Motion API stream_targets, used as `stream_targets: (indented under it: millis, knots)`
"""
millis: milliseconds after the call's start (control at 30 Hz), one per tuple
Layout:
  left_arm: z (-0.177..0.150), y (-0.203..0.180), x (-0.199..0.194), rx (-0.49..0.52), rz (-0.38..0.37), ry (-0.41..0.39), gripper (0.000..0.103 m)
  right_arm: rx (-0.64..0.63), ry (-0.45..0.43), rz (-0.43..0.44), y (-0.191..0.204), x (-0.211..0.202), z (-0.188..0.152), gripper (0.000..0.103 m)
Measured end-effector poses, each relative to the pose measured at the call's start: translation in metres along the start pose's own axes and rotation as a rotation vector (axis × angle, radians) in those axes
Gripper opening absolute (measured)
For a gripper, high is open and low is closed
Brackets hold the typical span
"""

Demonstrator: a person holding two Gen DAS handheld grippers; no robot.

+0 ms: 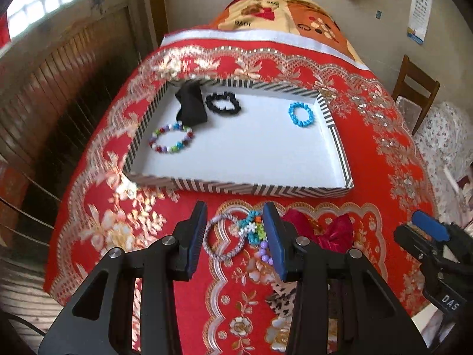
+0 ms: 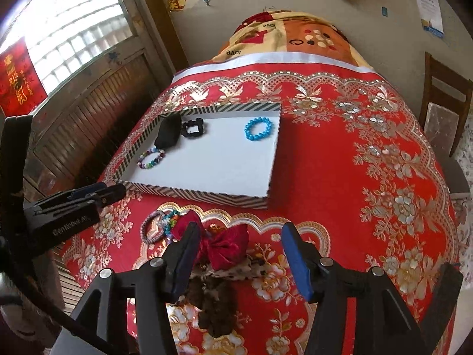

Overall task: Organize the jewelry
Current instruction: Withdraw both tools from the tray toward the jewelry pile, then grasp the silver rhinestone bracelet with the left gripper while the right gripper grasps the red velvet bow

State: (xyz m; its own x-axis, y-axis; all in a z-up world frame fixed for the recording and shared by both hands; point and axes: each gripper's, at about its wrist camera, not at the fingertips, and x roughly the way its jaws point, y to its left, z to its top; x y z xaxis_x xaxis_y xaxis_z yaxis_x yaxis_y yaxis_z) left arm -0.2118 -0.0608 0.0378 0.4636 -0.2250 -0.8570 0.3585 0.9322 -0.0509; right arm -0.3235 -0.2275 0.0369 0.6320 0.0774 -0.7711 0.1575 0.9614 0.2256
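Red bow (image 2: 226, 247) between open right tongs (image 2: 241, 259)

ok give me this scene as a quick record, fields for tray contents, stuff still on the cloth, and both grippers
tray: shallow white tray with striped rim
in tray: blue bead bracelet; multicoloured bead bracelet; black scrunchie; black fabric bow
on cloth: grey braided hair tie; bright mixed-bead bracelet; red velvet bow; leopard-print fabric piece
surface: red floral tablecloth
left gripper: open, above hair tie and bead bracelet
right gripper: open, above red bow
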Motion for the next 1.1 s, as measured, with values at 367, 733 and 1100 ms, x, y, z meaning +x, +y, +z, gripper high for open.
stream_targets:
  millis: [367,733,1100]
  knots:
    - [-0.008,0.038,0.032,-0.134,-0.040,0.148,0.038,0.000,0.072,0.078,-0.013,0.019,-0.021,0.055]
    - [-0.018,0.061,0.073,-0.145,0.047,0.229,0.038,-0.018,0.203,0.296,0.017,0.052,-0.027,0.055]
    - [-0.018,0.056,0.092,-0.103,0.051,0.254,0.038,0.084,0.261,0.267,0.007,0.103,-0.006,0.055]
